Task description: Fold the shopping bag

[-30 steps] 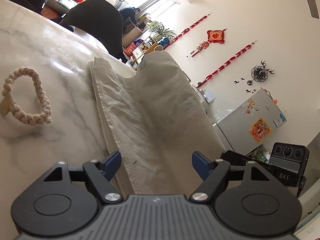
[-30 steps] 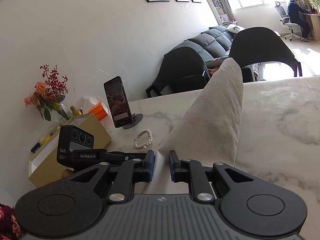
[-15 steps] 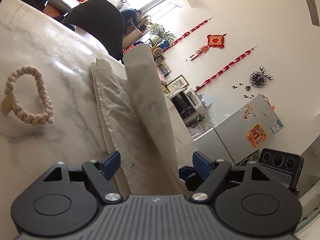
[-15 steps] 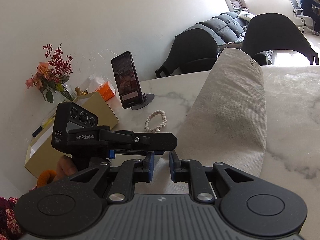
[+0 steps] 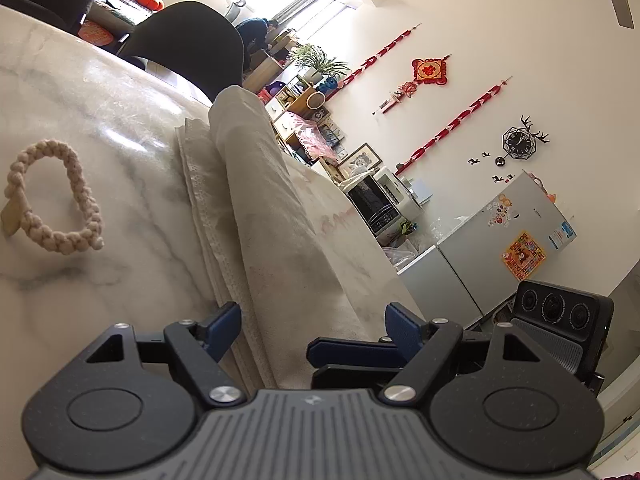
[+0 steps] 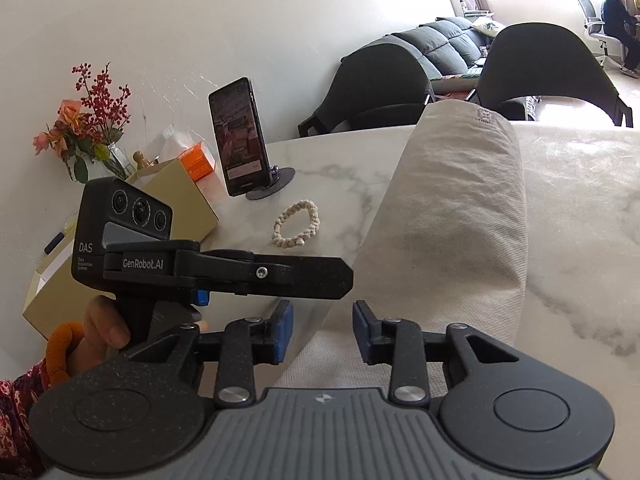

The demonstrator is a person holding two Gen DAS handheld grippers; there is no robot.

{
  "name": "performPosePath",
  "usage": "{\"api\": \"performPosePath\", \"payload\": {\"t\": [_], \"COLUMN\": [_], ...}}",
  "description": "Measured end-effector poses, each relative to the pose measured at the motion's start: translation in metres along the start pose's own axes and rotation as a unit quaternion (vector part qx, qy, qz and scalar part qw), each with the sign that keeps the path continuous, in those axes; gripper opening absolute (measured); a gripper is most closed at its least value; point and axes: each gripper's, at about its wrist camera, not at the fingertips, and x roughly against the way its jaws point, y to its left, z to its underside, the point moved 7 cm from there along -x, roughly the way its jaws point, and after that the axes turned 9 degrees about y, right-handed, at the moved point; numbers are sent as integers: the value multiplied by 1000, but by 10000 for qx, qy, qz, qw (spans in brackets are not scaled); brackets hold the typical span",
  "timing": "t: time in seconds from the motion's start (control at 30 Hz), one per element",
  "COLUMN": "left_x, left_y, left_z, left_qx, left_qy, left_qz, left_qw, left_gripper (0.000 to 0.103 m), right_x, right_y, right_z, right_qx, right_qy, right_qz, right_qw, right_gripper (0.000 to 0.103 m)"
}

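While the beige shopping bag [image 5: 276,216] lies folded lengthwise on the marble table [image 5: 100,128], running from six o'clock up toward twelve in the left wrist view, a braided cord loop [image 5: 52,200] rests at about nine o'clock of it, well apart. At six o'clock the left gripper [image 5: 314,330] stands wide, its blue pads either side of the bag's near end and pressing on nothing. Seen from the right wrist view, the left hand [image 6: 100,328] holds that tool at eight o'clock, with a phone on a stand [image 6: 240,140] up at eleven. Over at six o'clock the right gripper [image 6: 322,330] is opening, the bag's near edge between its pads but no longer pinched.
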Motion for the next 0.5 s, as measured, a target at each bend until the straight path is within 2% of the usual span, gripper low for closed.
{"api": "performPosePath", "payload": {"t": [0.1,0.3,0.5], "left_x": [0,0,-3], "left_y": [1,1,0], "left_z": [0,1,1], "left_qx": [13,6,-100], "left_qy": [20,86,111], "left_qz": [18,57,-16], "left_qw": [10000,9999,9999], "left_gripper": [80,79,79], "right_x": [16,36,39], "right_y": [-14,-37,-39], "right_z": [3,22,44], "right_qx": [-104,-400,-464], "right_qy": [-117,-85,153], "right_qz": [262,588,532], "right_qw": [9995,9974,9974], "right_gripper": [51,53,53]}}
